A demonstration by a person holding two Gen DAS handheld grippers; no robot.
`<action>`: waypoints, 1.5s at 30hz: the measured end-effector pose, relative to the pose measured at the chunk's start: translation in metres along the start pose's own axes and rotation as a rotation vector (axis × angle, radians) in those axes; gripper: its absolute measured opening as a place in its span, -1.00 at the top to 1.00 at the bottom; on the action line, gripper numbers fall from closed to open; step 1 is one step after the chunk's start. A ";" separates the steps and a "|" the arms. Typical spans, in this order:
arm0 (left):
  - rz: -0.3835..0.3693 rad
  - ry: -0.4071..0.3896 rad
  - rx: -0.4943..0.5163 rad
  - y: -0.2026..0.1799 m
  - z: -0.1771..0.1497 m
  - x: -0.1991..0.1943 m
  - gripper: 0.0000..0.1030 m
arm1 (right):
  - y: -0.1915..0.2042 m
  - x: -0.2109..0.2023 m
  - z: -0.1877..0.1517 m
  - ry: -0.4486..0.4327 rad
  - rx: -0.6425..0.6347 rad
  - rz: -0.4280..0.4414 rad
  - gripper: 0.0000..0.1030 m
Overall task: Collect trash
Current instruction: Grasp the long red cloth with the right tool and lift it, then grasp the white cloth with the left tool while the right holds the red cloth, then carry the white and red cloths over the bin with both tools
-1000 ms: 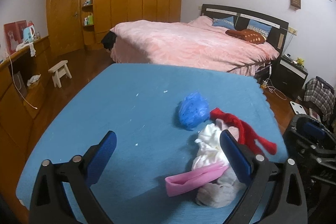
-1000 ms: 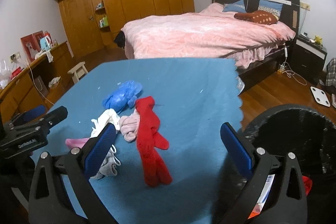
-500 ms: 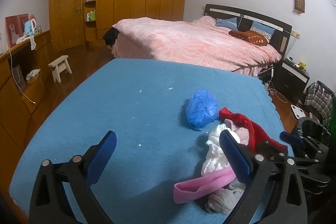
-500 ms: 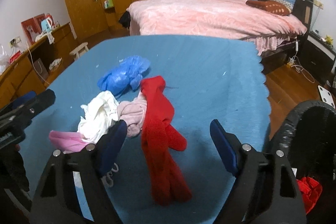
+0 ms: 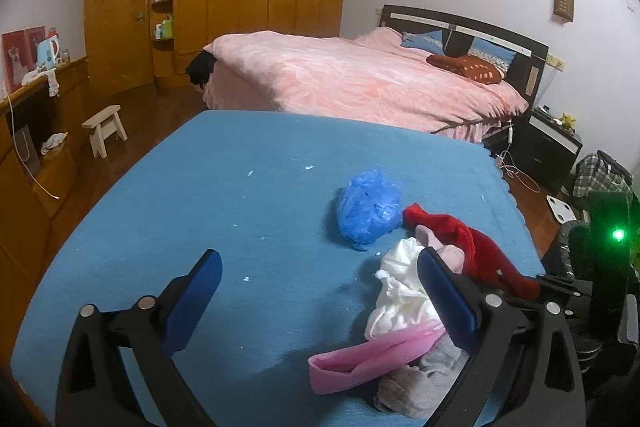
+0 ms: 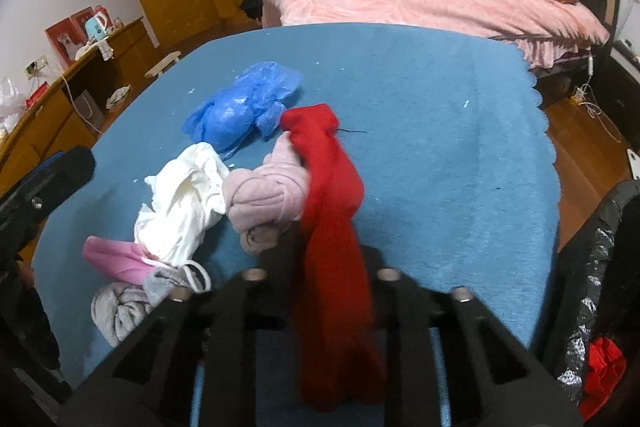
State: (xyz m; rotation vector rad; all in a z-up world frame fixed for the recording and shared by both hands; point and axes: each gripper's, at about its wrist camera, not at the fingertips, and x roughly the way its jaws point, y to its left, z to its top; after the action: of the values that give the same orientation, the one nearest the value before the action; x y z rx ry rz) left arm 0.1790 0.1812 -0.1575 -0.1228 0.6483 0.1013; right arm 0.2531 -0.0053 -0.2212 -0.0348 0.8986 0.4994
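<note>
While the jaws close: the right gripper [image 6: 320, 267] has the red sock [image 6: 332, 211] between them.
Left gripper [image 5: 316, 307]: jaws wide open, empty, above the blue table [image 5: 200, 195].
Red sock: near the table's right edge, beside the pink cloth [image 6: 264, 199].
Blue bag [image 5: 368, 209]: mid-table.
</note>
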 end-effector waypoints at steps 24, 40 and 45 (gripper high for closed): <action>-0.087 0.148 0.039 -0.046 -0.004 0.045 -0.23 | -0.029 -0.033 0.008 -0.092 0.071 -0.015 0.81; -0.164 0.109 0.035 -0.053 -0.001 0.038 0.55 | -0.026 -0.043 0.011 -0.121 0.068 -0.003 0.81; -0.172 0.052 0.024 -0.052 0.016 0.023 0.55 | -0.022 -0.056 0.018 -0.156 0.058 0.005 0.81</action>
State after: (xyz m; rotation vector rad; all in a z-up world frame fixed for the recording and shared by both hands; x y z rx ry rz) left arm 0.2138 0.1332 -0.1551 -0.1577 0.6878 -0.0757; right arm 0.2468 -0.0427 -0.1710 0.0591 0.7599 0.4737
